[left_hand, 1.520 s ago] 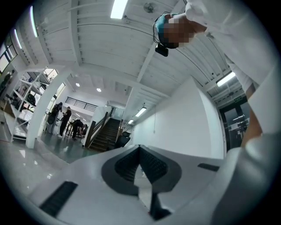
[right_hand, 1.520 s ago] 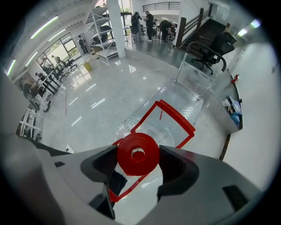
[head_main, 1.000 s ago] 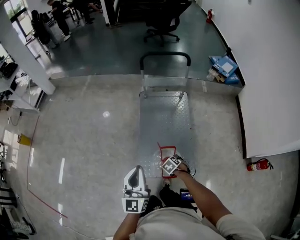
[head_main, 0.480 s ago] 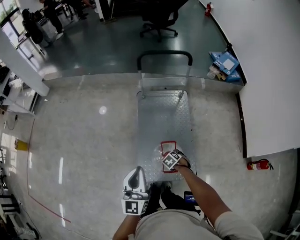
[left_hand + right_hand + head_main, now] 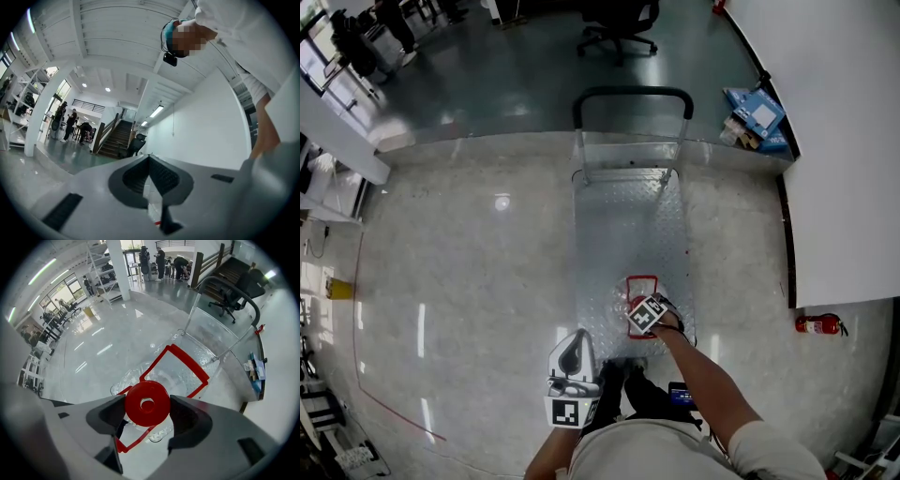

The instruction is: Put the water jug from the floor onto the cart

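Note:
A clear water jug with a red frame [image 5: 641,287] and a red cap [image 5: 147,403] is over the near end of the metal cart [image 5: 628,225]. My right gripper [image 5: 649,316] is shut on the cap, one jaw on each side, and the jug body [image 5: 180,371] hangs below it. I cannot tell whether the jug touches the deck. The cart's black handle [image 5: 633,95] is at the far end. My left gripper [image 5: 572,364] is held close to my body, jaws shut with nothing between them. In the left gripper view it [image 5: 150,161] points up at the ceiling.
A white wall [image 5: 844,141] runs along the right, with a red fire extinguisher [image 5: 817,324] at its base and blue boxes [image 5: 757,117] farther back. An office chair [image 5: 619,23] stands beyond the cart. Several people [image 5: 352,42] stand at the far left.
My right gripper has carried the jug a little forward, from the cart's near edge to over its deck. The left gripper has stayed where it was.

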The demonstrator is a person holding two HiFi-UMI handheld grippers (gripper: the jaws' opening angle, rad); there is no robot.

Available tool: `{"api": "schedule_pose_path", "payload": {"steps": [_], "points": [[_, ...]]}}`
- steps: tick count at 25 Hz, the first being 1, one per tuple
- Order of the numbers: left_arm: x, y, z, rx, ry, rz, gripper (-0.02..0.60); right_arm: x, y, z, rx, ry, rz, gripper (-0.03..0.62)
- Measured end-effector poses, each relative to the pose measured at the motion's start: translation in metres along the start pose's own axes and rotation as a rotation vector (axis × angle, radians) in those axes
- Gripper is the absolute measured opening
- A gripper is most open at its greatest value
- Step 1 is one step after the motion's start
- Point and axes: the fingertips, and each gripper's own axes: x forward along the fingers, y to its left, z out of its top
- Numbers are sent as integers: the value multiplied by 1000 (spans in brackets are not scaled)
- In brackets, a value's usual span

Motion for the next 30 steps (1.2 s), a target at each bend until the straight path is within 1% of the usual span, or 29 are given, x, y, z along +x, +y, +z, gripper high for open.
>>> {"api": "schedule_pose_path", "payload": {"steps": [8,13,20,26,30], "points": [[9,16,-15,-12,31,15,3,11,2,11,-6,1,9,304],[20,25,-20,-13,34,18,3,12,0,19,-6,-1,16,304],[24,28,-21,-18,22,21,3,14,0,13,-13,-3,25,304],[23,26,-19,-17,20,17,3,10,5,16,-91,6,15,304],[22,22,-15,-18,8,20,3,0,4,17,-92,-4,26,304]]}}
